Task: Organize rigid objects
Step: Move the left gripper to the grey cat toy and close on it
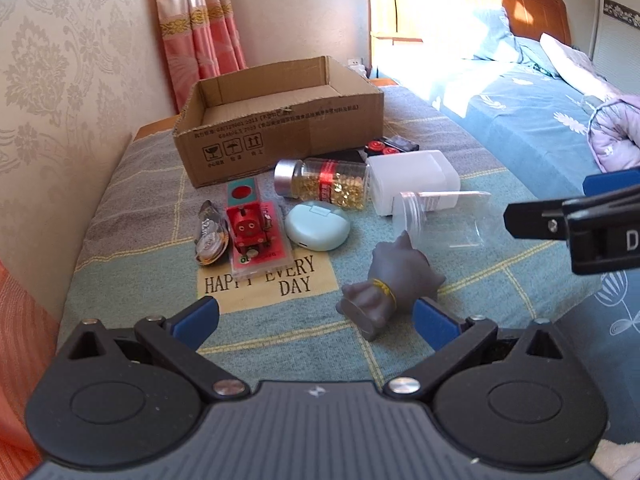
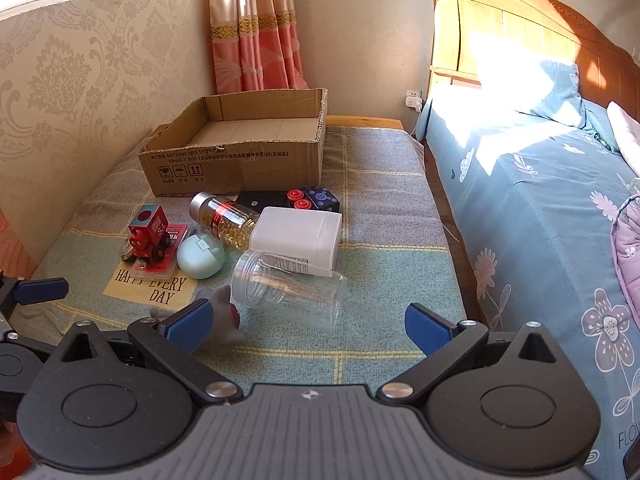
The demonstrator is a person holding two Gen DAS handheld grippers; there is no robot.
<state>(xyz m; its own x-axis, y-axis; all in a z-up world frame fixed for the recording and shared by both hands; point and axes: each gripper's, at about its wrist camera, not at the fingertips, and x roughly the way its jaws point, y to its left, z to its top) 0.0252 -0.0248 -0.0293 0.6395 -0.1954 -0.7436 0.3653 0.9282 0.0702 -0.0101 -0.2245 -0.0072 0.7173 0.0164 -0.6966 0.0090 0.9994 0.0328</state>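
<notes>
Hovering low over the checked woven blanket point(image 1: 132, 208), the left gripper point(image 1: 316, 320) has its blue-padded jaws spread wide and empty, at lower centre of the left wrist view. The right gripper point(image 2: 308, 322) is posed alike in its own view, jaws released, holding nothing; one of its black fingers enters the left wrist view at the right edge.

From left to right in the left wrist view:
- a glossy, oval foil packet point(image 1: 210, 234), lying flat;
- a red toy locomotive point(image 1: 250, 230), hard and boxy, standing on a flat pink card pack point(image 1: 276, 258);
- a smooth, rounded mint-green case point(image 1: 318, 227), just beside the pack;
- a clear bottle of yellow capsules point(image 1: 324, 182), on its side, with a silver metal cap and red band;
- a grey rubbery animal figure point(image 1: 390, 280), lying on its side near the right pad of the left gripper;
- a transparent, open-mouthed plastic jar point(image 1: 440, 218), on its side;
- a translucent white rectangular plastic box point(image 1: 414, 178), touching the jar;
- a black block with red buttons point(image 1: 384, 146), behind the box.

At upper centre sits an open corrugated cardboard box point(image 1: 280, 140), shallow, torn-edged, printed with handling symbols, and holding nothing visible. All items lie outside it, on the blanket in front.
</notes>
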